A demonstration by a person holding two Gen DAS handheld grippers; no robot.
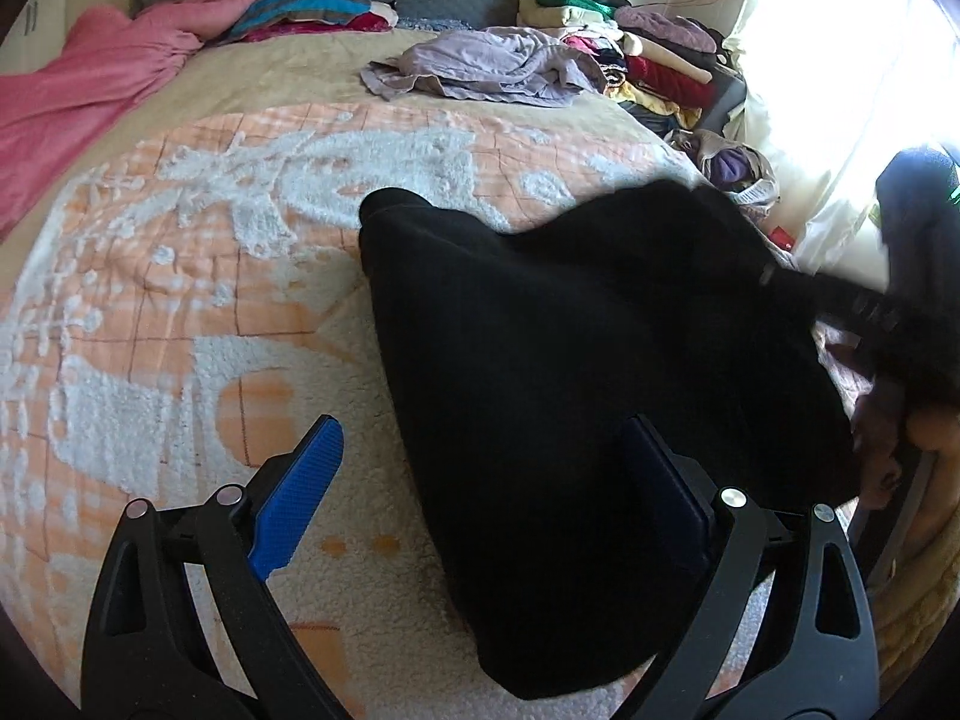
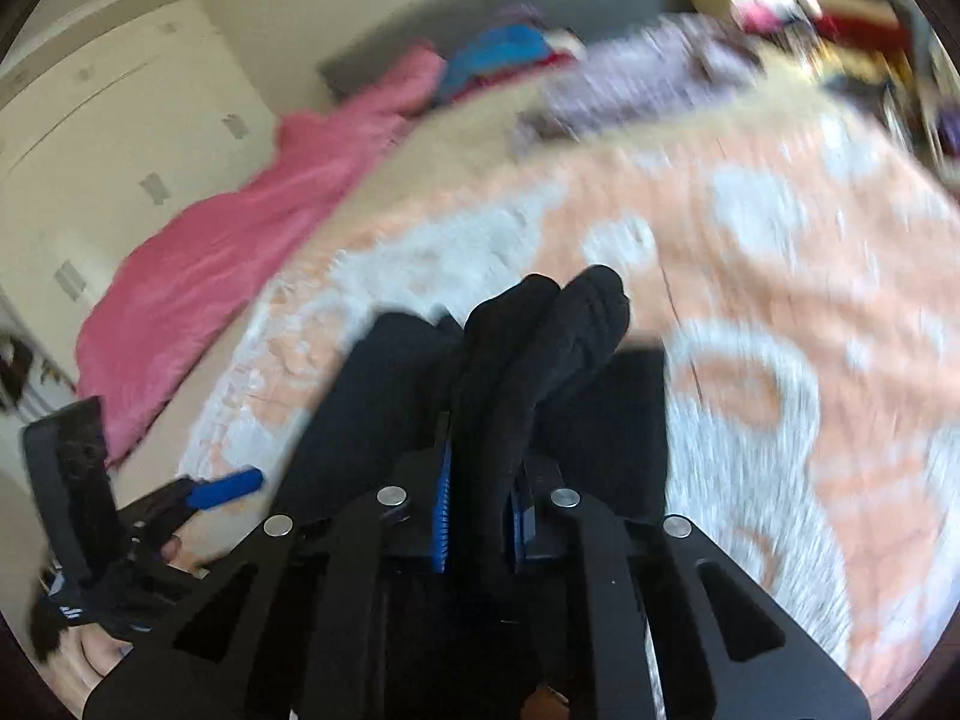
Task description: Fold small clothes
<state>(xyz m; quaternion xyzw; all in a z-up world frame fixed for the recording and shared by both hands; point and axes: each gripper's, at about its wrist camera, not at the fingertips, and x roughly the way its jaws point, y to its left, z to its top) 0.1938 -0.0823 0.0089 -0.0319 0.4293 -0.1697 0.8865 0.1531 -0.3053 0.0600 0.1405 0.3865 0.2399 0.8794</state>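
Observation:
A black garment (image 1: 570,372) lies spread on the orange and white blanket (image 1: 210,300) of a bed. My left gripper (image 1: 480,426) hangs open just above it; its left blue pad (image 1: 300,492) is over the blanket and its right pad (image 1: 666,492) over the black cloth, with nothing gripped. In the right wrist view my right gripper (image 2: 480,468) is shut on a bunched fold of the black garment (image 2: 540,336), which sticks up past the fingers. This view is motion-blurred. The right gripper (image 1: 870,312) shows dark at the garment's right edge. The left gripper (image 2: 225,489) shows low on the left, in a hand.
A pink cloth (image 1: 90,84) lies along the bed's left side. Striped folded items (image 1: 312,0) and a crumpled lilac garment (image 1: 480,66) sit at the far end. A pile of clothes (image 1: 648,48) stands far right by a bright curtain (image 1: 840,90). White wardrobe doors (image 2: 120,120) lie beyond.

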